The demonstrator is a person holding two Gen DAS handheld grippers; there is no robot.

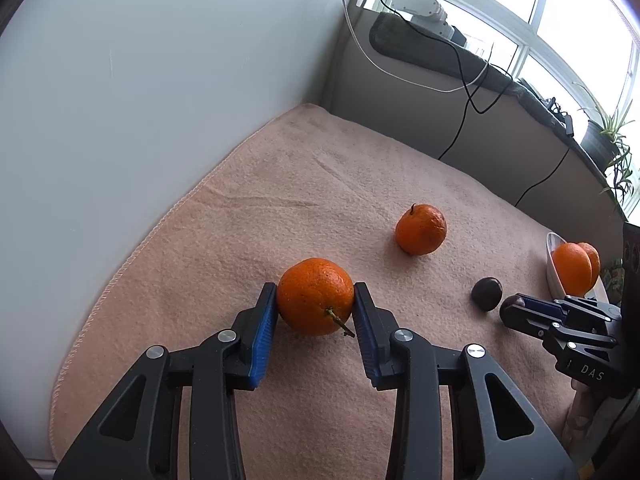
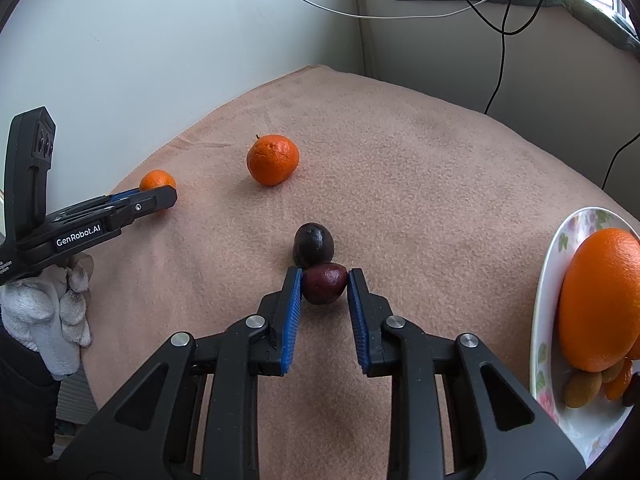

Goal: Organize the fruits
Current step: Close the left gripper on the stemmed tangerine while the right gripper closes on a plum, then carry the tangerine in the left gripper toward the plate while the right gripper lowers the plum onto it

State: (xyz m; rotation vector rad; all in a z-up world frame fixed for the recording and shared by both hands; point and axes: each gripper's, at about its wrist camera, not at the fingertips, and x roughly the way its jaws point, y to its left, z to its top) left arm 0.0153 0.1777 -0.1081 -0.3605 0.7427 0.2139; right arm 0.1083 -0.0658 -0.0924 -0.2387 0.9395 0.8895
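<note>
The left gripper grasps a stemmed tangerine between its blue fingers on the pink blanket. A second tangerine lies at 1 o'clock from it, well apart. The right gripper clasps a dark red plum; its fingers touch both sides. A darker plum touches that one at 11 o'clock. At 3 o'clock, the floral plate holds an orange and smaller fruits.
</note>
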